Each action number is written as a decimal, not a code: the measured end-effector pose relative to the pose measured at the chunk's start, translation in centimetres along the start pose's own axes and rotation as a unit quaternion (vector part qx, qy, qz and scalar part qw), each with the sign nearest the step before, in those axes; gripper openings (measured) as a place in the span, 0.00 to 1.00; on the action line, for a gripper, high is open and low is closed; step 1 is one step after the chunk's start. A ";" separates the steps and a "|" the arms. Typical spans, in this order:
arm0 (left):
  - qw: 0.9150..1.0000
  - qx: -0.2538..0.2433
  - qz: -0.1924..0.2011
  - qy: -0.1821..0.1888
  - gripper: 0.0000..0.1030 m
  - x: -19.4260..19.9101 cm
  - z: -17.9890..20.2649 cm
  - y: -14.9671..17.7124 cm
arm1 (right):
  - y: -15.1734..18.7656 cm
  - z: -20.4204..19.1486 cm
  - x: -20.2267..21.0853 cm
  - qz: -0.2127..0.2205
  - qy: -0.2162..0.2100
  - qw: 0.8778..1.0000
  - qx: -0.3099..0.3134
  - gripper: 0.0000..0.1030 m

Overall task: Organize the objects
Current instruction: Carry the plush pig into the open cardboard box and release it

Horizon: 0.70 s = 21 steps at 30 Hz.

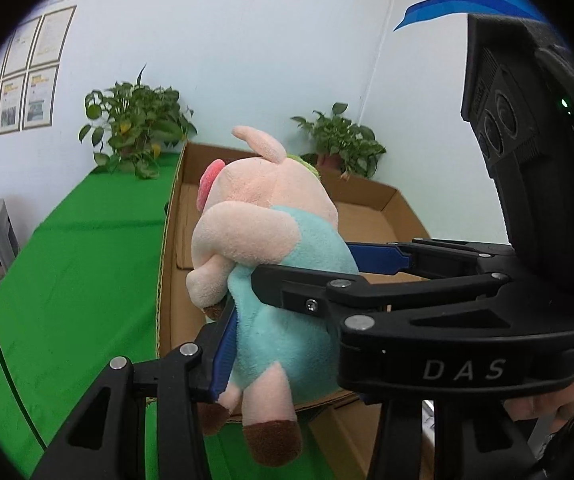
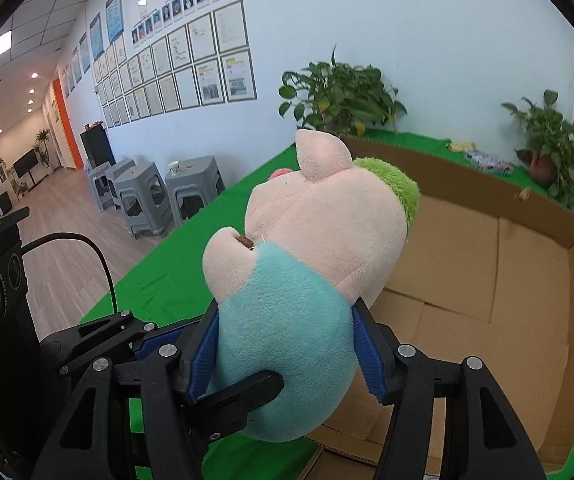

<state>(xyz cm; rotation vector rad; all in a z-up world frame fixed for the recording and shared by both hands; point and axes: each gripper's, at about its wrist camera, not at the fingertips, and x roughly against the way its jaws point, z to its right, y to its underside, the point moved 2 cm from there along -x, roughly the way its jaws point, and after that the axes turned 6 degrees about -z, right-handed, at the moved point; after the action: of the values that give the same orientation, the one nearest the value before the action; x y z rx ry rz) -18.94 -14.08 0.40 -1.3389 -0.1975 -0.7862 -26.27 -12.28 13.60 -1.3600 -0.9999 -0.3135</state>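
A plush pig with a pink head, teal body and brown hooves hangs upright in the air, gripped by both grippers. My left gripper is shut on its lower body; one blue pad presses its side, the other is hidden. My right gripper reaches in from the right, shut across the teal back. In the right wrist view the plush pig sits between my right gripper's blue pads, with a left finger crossing below. It hovers over the near left edge of an open cardboard box.
The cardboard box lies on a green-covered table. Potted plants stand against the back wall. Small packets lie behind the box. Grey stools stand off the table's left side. A hand holds the right gripper.
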 end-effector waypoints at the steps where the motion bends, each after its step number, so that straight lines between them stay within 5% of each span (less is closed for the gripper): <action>1: 1.000 0.005 -0.007 0.000 0.44 -0.5 -0.4 0.2 | 0.2 0.4 -0.9 -0.006 -0.002 1.000 -0.005 0.56; 8: 0.998 0.040 -0.057 -0.009 0.44 -3.4 -3.2 2.0 | 2.5 2.7 -7.8 -0.059 -0.034 0.997 -0.039 0.61; 15: 0.997 0.053 -0.053 -0.005 0.44 -3.6 -5.0 2.3 | 4.8 2.8 -8.1 -0.065 -0.060 0.995 -0.036 0.65; 21: 0.997 0.054 -0.060 -0.016 0.45 -3.3 -5.3 2.5 | 5.2 3.7 -9.1 -0.074 -0.079 0.993 -0.052 0.51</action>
<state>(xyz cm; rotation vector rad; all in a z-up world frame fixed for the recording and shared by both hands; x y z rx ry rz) -21.43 -17.54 -4.76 -1.2469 -0.3447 -0.8429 -29.31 -10.80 3.00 -1.4236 -1.2347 -0.3770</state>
